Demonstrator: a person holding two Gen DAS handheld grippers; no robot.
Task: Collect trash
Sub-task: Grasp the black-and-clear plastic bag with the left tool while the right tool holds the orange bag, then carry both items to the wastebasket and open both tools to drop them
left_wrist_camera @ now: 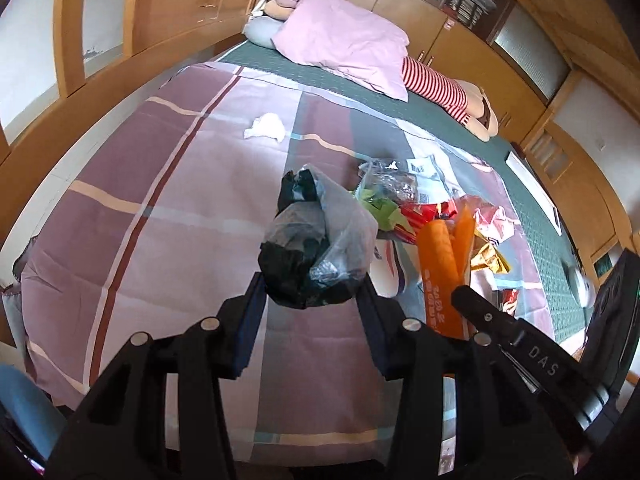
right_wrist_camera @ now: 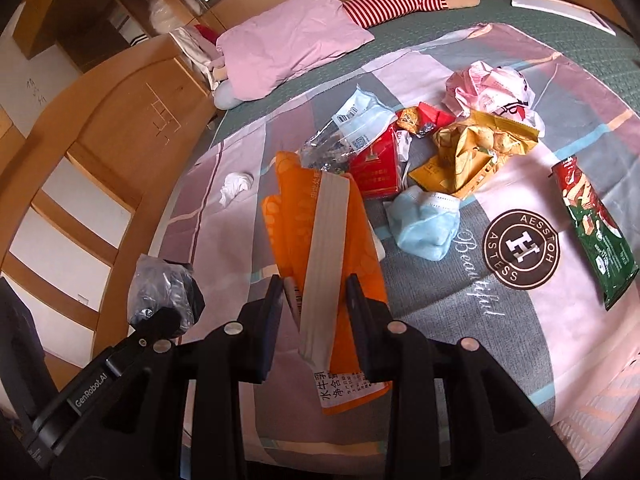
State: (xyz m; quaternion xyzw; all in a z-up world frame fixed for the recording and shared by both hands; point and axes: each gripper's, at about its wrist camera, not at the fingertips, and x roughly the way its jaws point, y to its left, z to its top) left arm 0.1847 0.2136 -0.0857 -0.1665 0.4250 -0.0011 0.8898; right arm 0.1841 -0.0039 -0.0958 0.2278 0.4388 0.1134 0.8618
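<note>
- Left gripper (left_wrist_camera: 312,300): a crumpled bundle of black and clear plastic bags (left_wrist_camera: 316,252) is held between its pads, lifted clear of the bedspread (left_wrist_camera: 160,240); this piece is judged to be collected.
- Right gripper (right_wrist_camera: 312,300): an orange carton (right_wrist_camera: 320,232), flattened and with a pale folded panel facing the camera, is clamped between narrowly set pads and is also held off the bed; it counts as a second piece in hand.
- The two grippers are held just beside each other, so that each one's load is visible at the edge of the other's view.
- No bin or collecting bag is shown in either view, so it cannot be told where the held pieces are to be put.
- Still lying on the bedspread, ahead of and to the right of the right gripper: a blue face mask (right_wrist_camera: 426,226), a red packet (right_wrist_camera: 374,170), a clear wrapper with printed labels (right_wrist_camera: 352,128), a yellow snack bag (right_wrist_camera: 480,148), a crumpled pink-and-white bag (right_wrist_camera: 486,86) and a green-and-red snack bag (right_wrist_camera: 592,232).
- Ahead of and to the left of both grippers, well apart from the pile, a white tissue wad (left_wrist_camera: 266,126) is left on its own.
- Judgement: the task is at an early stage, with two pieces taken up and most of the litter not yet touched.
</note>
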